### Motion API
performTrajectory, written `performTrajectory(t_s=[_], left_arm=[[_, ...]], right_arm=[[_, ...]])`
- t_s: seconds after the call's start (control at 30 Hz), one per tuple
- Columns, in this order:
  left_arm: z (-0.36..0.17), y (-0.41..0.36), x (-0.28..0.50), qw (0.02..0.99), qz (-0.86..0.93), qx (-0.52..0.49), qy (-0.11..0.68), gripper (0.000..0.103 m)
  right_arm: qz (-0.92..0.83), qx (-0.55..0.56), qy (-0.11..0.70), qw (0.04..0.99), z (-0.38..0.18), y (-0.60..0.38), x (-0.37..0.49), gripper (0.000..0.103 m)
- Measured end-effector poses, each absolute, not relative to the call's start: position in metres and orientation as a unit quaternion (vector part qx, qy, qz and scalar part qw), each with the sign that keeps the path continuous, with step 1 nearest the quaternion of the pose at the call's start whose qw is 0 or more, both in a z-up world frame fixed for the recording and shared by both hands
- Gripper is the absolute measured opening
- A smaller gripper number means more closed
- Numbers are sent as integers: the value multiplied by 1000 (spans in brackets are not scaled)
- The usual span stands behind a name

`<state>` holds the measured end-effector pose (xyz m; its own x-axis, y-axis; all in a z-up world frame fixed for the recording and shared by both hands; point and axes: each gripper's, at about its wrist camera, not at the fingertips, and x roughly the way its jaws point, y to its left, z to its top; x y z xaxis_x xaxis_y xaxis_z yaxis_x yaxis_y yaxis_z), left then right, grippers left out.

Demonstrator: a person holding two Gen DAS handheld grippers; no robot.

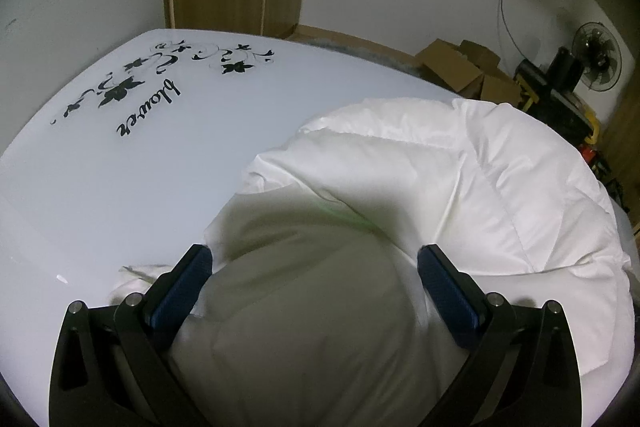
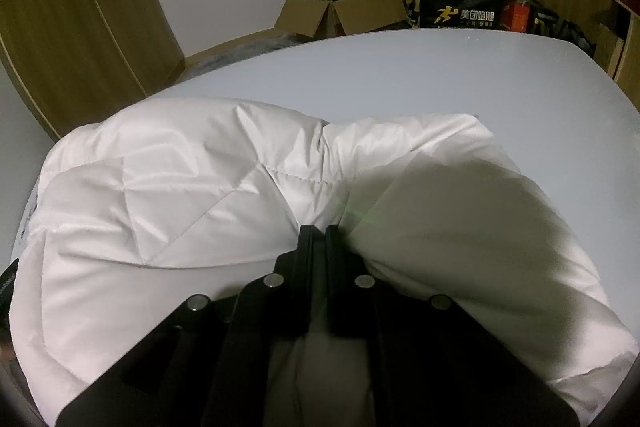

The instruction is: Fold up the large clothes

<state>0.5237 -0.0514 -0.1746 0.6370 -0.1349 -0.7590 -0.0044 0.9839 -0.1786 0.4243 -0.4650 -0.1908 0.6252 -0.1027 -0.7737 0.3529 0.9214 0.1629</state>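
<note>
1. White quilted garment (image 1: 460,187) lies bunched on the white table (image 1: 120,187), beside its floral print (image 1: 132,83).
2. Left gripper (image 1: 314,267): jaws wide apart, straddling a padded bulge, gripping nothing.
3. Right gripper (image 2: 318,231): jaws together, apparently pinching a fold (contact partly hidden).
4. Judged step: gathering for a fold. Next, the left must close on an edge.

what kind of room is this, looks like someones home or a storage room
Probably a spare room at home, used partly for storage. A white table holds the padded white jacket, with open cardboard boxes, a fan and a wooden wardrobe along the walls.
</note>
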Motion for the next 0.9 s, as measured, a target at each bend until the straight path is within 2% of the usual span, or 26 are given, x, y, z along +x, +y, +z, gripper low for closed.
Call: performTrajectory(t_s=[0.77,0.83,0.9], left_arm=[[-177,-49,525,896,-42,-89,434,103],[-173,-48,523,893,-41,-79,440,103],[-164,-43,512,897,-38,-72,435,103]], right_arm=[[-129,153,419,886,-196,-468,433,6],[-148,121,432,881,-182,-457,437,7],[-101,147,401,899,-152,-434,433,9]])
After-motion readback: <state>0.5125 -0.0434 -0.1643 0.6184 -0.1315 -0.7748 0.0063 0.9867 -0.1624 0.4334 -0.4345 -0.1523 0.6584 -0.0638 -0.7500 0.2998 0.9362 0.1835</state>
